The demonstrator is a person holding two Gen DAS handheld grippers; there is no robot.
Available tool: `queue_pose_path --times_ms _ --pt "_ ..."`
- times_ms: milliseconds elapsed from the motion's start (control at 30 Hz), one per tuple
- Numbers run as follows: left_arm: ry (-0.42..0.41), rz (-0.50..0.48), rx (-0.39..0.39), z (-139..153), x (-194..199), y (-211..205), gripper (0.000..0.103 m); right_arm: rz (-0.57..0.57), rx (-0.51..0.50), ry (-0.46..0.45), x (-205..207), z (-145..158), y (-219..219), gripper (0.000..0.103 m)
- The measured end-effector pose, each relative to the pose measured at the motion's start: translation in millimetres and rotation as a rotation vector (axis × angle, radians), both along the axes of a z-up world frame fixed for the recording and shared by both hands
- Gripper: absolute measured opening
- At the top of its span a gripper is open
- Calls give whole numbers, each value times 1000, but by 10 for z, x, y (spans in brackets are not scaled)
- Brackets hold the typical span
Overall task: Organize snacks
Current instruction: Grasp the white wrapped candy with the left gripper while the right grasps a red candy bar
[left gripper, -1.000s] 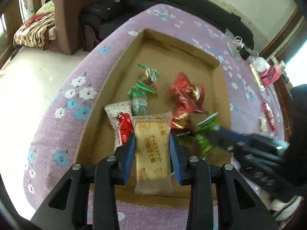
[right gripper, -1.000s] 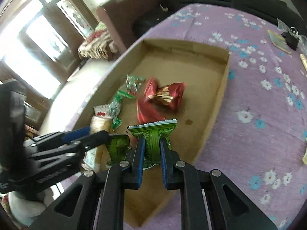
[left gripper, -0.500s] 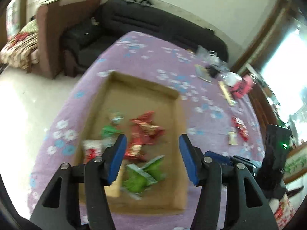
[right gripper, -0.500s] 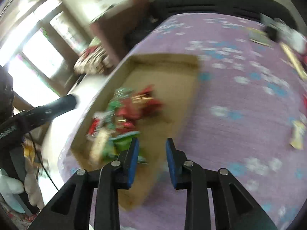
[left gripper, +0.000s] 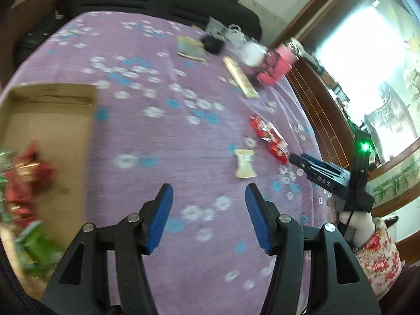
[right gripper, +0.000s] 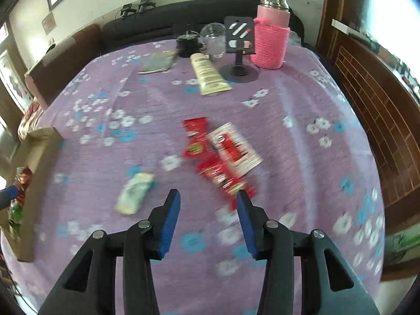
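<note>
Both claws, left [left gripper: 208, 216] and right [right gripper: 207, 219], gape empty above the tablecloth [right gripper: 302, 157]. Ahead of the right lie red packets [right gripper: 223, 155] and a pale wafer [right gripper: 135, 193], uncollected; far left, the box [left gripper: 50, 131] holds several snacks.

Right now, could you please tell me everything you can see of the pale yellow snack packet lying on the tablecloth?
The pale yellow snack packet is a small flat wrapper, plastic by its look, with crimped ends and blurred, unreadable print. It lies flat and alone on the purple flowered tablecloth, left of the red snack packets, outside the cardboard box, touching neither. No gripper holds it.
</note>
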State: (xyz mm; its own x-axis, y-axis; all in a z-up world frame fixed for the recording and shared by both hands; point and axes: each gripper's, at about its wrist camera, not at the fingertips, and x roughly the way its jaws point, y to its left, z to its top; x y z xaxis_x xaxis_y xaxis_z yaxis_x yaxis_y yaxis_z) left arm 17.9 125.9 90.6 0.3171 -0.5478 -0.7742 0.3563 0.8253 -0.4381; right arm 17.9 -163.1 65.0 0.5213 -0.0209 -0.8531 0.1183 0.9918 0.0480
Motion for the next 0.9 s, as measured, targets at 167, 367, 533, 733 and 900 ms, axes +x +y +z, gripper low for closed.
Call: queue_pose_path --times_ms 167,367,533,733,900 --pt "2 -51 45 -221 108 -671 58 94 12 11 190 -145 -73 44" --pt "-14 -94 137 -539 308 -1181 58 157 34 34 244 -285 -128 44" --pt "-33 -109 198 -675 406 -1362 58 172 49 43 273 -375 -133 31" --pt "-108 -172 317 -751 310 -1581 30 147 81 41 263 -372 -171 18" --pt "-88 -145 263 -664 317 -1434 25 119 116 34 171 -312 -184 18"
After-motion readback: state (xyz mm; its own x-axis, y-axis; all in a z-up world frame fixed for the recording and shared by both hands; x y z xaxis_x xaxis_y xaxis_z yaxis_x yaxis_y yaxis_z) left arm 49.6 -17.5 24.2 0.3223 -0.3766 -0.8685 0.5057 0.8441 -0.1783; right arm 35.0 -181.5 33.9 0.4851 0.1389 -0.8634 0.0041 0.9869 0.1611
